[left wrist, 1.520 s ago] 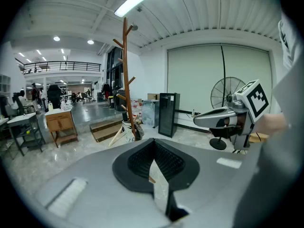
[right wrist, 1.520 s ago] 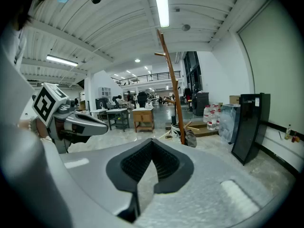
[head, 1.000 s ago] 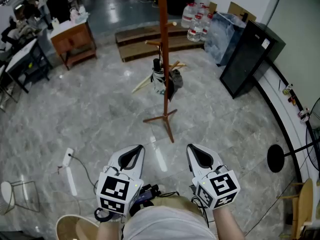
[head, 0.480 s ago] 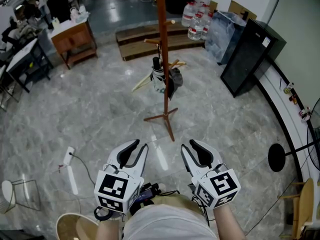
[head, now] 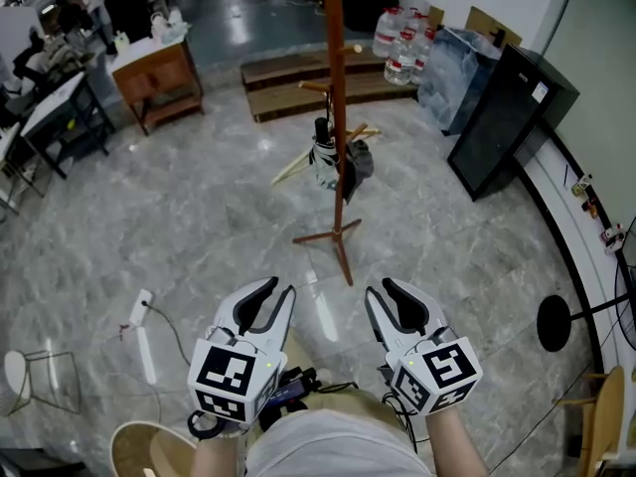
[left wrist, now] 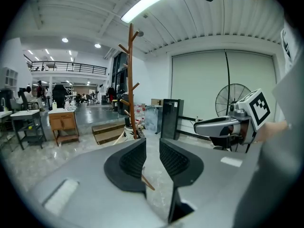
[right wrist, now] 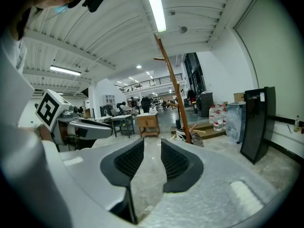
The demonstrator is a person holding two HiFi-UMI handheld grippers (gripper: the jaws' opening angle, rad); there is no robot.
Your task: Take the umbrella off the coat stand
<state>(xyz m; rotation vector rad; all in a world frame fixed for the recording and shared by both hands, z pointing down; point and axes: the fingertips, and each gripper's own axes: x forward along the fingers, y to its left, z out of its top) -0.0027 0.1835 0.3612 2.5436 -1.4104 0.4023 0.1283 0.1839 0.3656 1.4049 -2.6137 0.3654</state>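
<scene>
A tall brown wooden coat stand (head: 336, 87) rises from the marble floor ahead of me. A folded black-and-white umbrella (head: 322, 162) hangs low on its pole, beside a dark grey bag (head: 360, 157). My left gripper (head: 279, 288) and right gripper (head: 381, 288) are side by side near my body, well short of the stand. Both are open with nothing between their jaws, which have just been opening. The left gripper (left wrist: 152, 144) view shows the stand (left wrist: 130, 80) ahead. From the right gripper (right wrist: 152, 148) the umbrella (right wrist: 182, 134) shows at the pole's foot.
A black cabinet (head: 502, 117) and water bottles (head: 402, 43) stand at the right back. A wooden desk (head: 159, 78) and low wooden steps (head: 298, 73) lie behind the stand. A fan base (head: 555, 323) is at the right, a power strip (head: 139, 311) on the floor at the left.
Both grippers' jaws went from shut to open. The hands stayed in place; the head view shifted slightly.
</scene>
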